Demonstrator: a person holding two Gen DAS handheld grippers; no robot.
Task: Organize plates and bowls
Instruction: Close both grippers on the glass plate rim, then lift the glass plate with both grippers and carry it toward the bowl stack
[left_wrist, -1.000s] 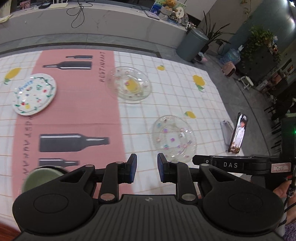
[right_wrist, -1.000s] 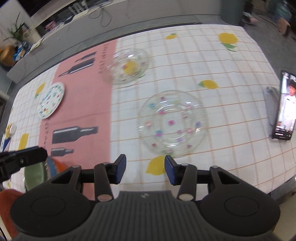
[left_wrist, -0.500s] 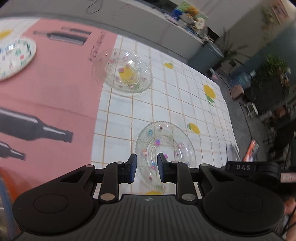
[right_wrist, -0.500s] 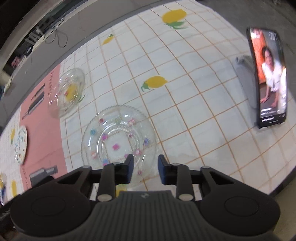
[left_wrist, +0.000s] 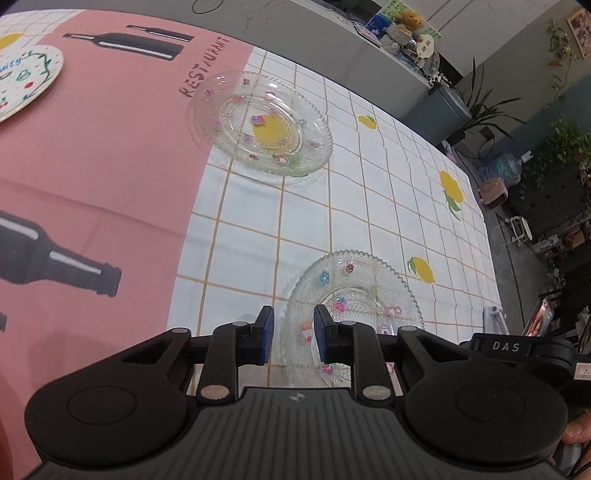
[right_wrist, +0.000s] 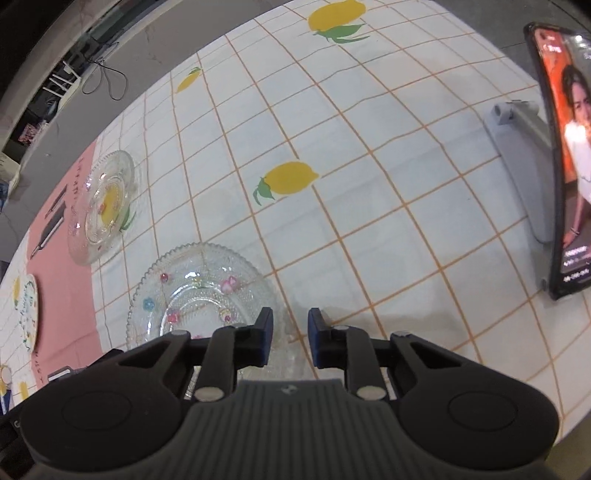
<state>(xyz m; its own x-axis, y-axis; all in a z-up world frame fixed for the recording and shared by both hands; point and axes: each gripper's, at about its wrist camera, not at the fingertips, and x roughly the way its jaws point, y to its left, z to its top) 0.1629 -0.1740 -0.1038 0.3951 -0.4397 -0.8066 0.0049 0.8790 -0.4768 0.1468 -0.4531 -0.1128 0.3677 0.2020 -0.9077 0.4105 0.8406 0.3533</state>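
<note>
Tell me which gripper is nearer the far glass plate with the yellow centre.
Left. The left gripper faces that plate across a few tablecloth squares; the right gripper sits farther off, beyond the near glass plate.

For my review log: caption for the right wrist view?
Right gripper straddling the near glass plate's rim, phone propped beside.

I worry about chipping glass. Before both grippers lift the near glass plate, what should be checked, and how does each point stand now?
1. Left gripper lined up on the near glass plate: ok, the plate's left rim sits between its fingers.
2. Right gripper lined up: ok, the plate's right rim lies in its gap; its jaws have just been closing.
3. Pads pressing the rim on both sides: cannot tell, gaps still show.
4. Plate flat on the tablecloth: ok.
5. Far glass plate apart from the near one: ok, bare cloth between them.
6. Phone on its stand, clear of the right gripper: ok.
</note>
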